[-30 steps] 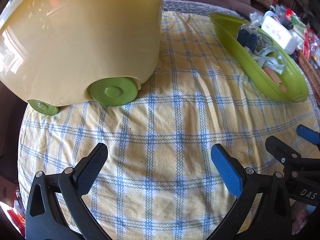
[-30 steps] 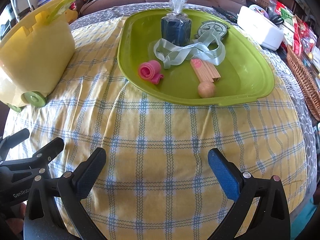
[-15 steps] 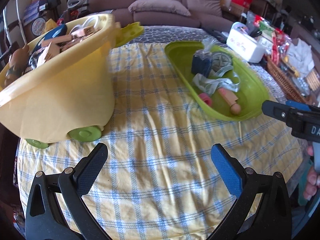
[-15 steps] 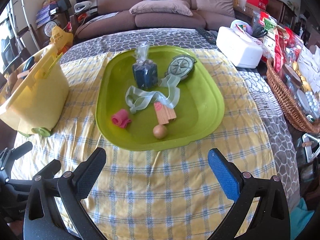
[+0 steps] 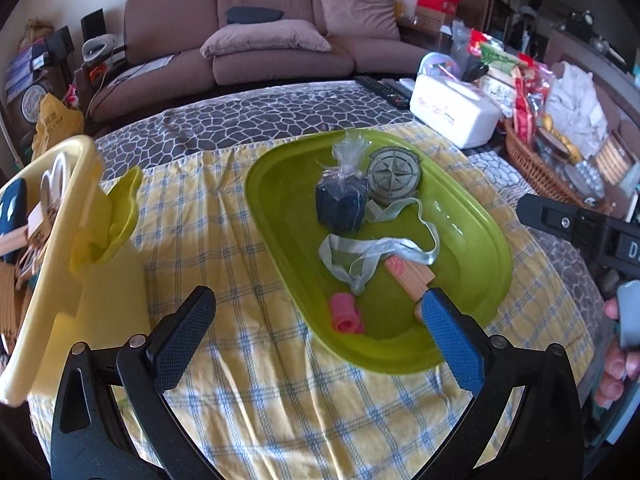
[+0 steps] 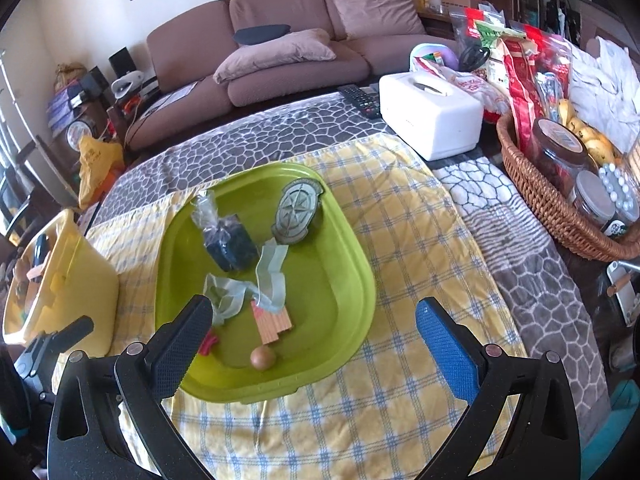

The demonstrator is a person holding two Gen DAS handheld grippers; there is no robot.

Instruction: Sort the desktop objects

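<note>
Both my claws, left gripper and right gripper, gape empty above the green tray, where the wooden ball near its front rim looks light, hard, roll-prone: pinch across its middle.

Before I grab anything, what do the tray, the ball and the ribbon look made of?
Tray: glossy lime plastic, judging by its sheen and moulded rim. Ball: probably wood, smooth, matte tan. Ribbon: pale green satin-like fabric, limp and looping, with a soft shine.
</note>
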